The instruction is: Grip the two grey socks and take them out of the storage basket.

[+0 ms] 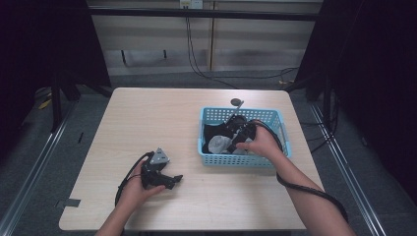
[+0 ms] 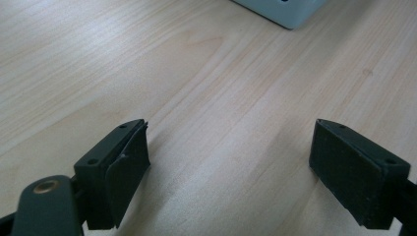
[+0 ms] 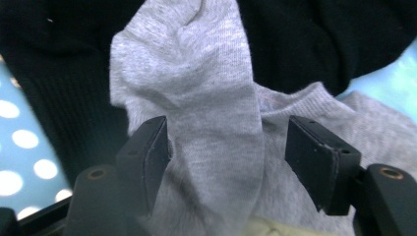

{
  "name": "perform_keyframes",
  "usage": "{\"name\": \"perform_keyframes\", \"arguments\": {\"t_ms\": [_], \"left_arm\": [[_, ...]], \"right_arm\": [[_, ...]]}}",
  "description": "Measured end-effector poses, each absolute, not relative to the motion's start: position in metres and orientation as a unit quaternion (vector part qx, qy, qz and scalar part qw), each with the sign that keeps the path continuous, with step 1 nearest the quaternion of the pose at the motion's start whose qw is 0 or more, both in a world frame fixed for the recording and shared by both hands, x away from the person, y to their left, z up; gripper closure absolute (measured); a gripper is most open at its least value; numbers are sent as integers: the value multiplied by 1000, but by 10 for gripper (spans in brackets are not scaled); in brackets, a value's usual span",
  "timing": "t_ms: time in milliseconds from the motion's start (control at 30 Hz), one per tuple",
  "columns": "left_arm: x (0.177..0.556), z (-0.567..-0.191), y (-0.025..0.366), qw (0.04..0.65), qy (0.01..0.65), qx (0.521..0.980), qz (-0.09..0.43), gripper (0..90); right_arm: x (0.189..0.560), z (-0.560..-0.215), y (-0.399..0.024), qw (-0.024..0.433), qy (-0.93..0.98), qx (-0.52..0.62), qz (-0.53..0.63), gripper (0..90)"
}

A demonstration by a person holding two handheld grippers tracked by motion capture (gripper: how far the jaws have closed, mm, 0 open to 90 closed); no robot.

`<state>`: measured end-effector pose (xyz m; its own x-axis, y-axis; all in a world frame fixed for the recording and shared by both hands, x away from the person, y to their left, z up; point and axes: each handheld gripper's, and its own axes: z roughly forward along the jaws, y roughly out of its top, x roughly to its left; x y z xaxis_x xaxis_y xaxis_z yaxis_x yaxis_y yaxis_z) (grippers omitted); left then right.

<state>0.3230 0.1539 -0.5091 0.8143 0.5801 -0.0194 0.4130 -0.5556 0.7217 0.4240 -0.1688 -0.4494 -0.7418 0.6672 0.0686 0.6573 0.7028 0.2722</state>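
Note:
A light blue plastic basket (image 1: pixel 241 160) stands on the right half of the wooden table (image 1: pixel 147 123) and holds a grey sock (image 1: pixel 216 144) among black clothing (image 1: pixel 214 132). My right gripper (image 1: pixel 230 140) reaches down into the basket. In the right gripper view its jaws (image 3: pixel 228 132) straddle a raised fold of the grey sock (image 3: pixel 211 98). One pad touches the fold, the other stands apart from it, so the gripper is open. Black fabric (image 3: pixel 305 34) lies behind the sock. My left gripper (image 1: pixel 174 181) rests low over the table at the front left, open (image 2: pixel 228 142) with only bare wood between its jaws.
A small dark round object (image 1: pixel 236 102) with a short stem lies on the table just behind the basket. The basket's corner (image 2: pixel 290 10) shows ahead of the left gripper. Its perforated blue wall (image 3: pixel 19 147) is close beside the right jaws. Cables run across the floor beyond the table.

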Motion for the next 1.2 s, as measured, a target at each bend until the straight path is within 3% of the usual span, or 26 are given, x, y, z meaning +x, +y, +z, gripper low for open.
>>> {"name": "perform_keyframes", "arguments": {"t_ms": [200, 300, 400, 433, 500, 1200], "left_arm": [[323, -509, 154, 376, 284, 875, 110, 145], [323, -509, 154, 377, 284, 875, 110, 145], [323, -509, 154, 377, 284, 875, 110, 145], [323, -509, 154, 377, 284, 875, 110, 145], [323, -509, 154, 377, 284, 875, 108, 145], [323, -509, 154, 380, 285, 873, 113, 145]], "right_arm": [[424, -458, -165, 7, 928, 349, 127, 496], [423, -460, -162, 9, 933, 343, 111, 531], [422, -462, -160, 10, 935, 338, 103, 686], [423, -459, -160, 9, 937, 335, 102, 783], [422, -455, -160, 9, 937, 334, 102, 825], [424, -394, -191, 7, 923, 359, 139, 834]]}}
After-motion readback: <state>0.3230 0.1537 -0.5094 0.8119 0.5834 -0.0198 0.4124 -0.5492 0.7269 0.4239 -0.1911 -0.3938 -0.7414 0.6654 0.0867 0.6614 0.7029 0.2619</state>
